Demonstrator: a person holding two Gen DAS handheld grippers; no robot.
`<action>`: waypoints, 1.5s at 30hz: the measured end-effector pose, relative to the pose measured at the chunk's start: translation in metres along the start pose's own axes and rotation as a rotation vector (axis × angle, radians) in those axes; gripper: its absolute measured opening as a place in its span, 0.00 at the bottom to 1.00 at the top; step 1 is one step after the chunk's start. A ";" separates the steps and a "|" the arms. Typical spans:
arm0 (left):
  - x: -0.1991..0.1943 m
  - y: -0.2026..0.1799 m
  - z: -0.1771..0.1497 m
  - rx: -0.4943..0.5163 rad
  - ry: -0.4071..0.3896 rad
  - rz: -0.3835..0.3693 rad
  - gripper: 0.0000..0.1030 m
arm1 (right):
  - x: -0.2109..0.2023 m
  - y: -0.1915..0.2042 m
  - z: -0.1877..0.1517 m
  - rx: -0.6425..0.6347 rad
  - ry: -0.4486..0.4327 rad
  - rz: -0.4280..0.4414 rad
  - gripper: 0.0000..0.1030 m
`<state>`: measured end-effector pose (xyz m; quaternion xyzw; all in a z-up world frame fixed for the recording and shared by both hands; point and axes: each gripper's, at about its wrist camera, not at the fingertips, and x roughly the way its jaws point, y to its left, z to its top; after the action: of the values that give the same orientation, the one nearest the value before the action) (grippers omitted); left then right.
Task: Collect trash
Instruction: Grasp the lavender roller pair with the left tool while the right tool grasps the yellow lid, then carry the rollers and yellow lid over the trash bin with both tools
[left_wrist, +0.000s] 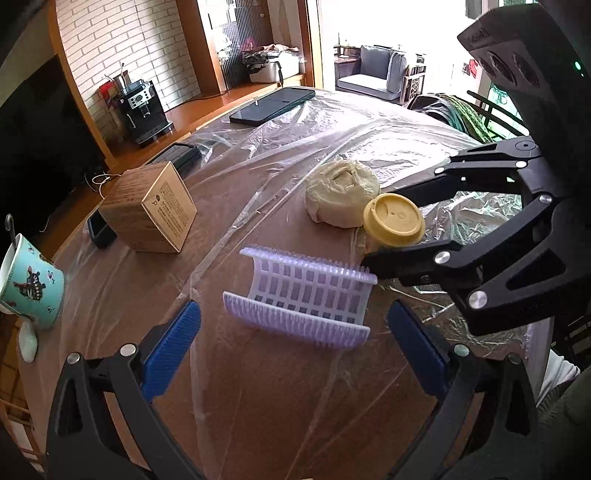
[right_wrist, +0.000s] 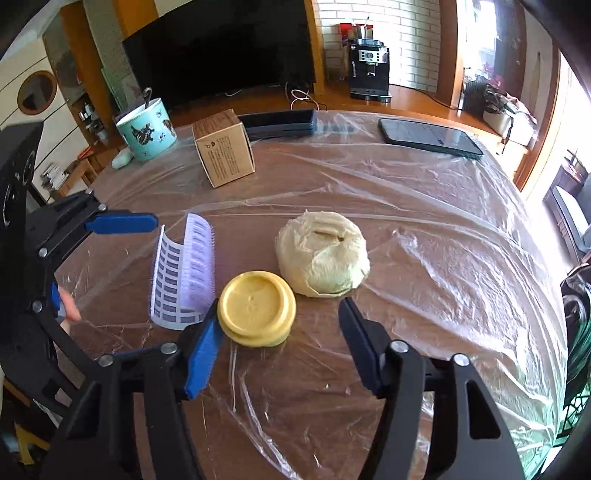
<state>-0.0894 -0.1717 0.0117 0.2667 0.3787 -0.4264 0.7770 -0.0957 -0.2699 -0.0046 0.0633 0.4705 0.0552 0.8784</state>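
A yellow cup lid (right_wrist: 256, 308) lies on the plastic-covered table, also in the left wrist view (left_wrist: 393, 220). My right gripper (right_wrist: 280, 325) is open, its jaws either side of the lid, the left pad (right_wrist: 205, 354) touching its rim; it also shows in the left wrist view (left_wrist: 399, 225). A curved white plastic mesh piece (left_wrist: 303, 297) lies beside the lid, also in the right wrist view (right_wrist: 183, 275). My left gripper (left_wrist: 293, 332) is open and straddles the mesh, empty. A crumpled pale-yellow bag (right_wrist: 323, 254) sits behind the lid, also in the left wrist view (left_wrist: 341, 194).
A wooden-print box (right_wrist: 225, 149), a teal mug (right_wrist: 147, 127), a dark tray (right_wrist: 280, 123) and a black tablet (right_wrist: 430, 138) stand along the table's far side. Wrinkled clear film (right_wrist: 443, 258) covers the table.
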 end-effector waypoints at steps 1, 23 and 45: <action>0.001 0.001 0.002 -0.003 -0.002 -0.007 0.97 | 0.002 -0.001 0.002 -0.001 0.002 0.000 0.46; -0.023 0.005 -0.008 -0.187 -0.019 0.007 0.75 | -0.025 -0.004 -0.014 0.022 -0.080 0.061 0.28; -0.064 -0.008 -0.050 -0.412 -0.054 0.155 0.75 | -0.045 0.026 -0.032 -0.040 -0.102 0.112 0.28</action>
<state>-0.1366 -0.1088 0.0346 0.1193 0.4152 -0.2861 0.8553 -0.1480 -0.2490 0.0188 0.0749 0.4195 0.1104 0.8979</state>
